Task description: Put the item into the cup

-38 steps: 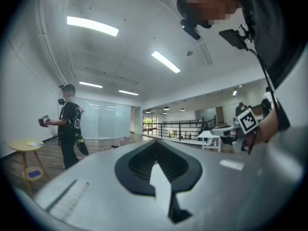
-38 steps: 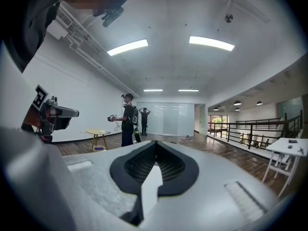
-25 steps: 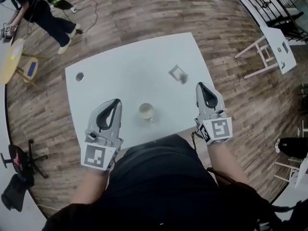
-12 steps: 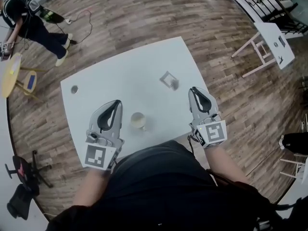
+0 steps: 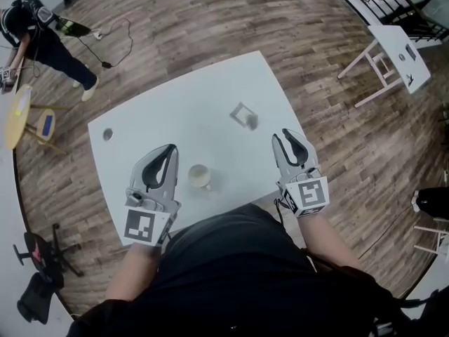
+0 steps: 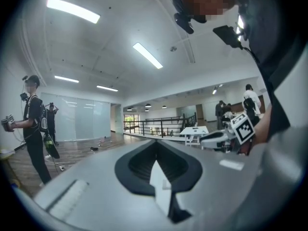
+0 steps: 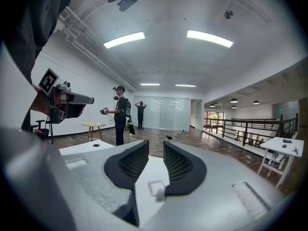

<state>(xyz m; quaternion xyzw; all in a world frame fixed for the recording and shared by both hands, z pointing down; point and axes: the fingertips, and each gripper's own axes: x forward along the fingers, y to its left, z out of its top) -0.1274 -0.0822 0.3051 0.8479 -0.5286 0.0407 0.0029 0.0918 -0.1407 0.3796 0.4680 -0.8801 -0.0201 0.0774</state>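
Note:
A pale cup stands upright near the front edge of the white table. The item, a small flat square with a grey lump, lies further back to the right. In the right gripper view the item shows on the tabletop through the gap between the jaws. My right gripper hovers in front of the item and apart from it. Its jaws have just been opening and hold nothing. My left gripper hangs left of the cup, jaws together and empty.
A small dark round thing lies at the table's far left corner. A person stands on the wooden floor beyond, next to a yellow round table. A white stand is at the far right. My body is at the table's front edge.
The right gripper's jaws, shut in both earlier frames, now stand apart. Both grippers shifted slightly. The cup and the item stay in place on the table.

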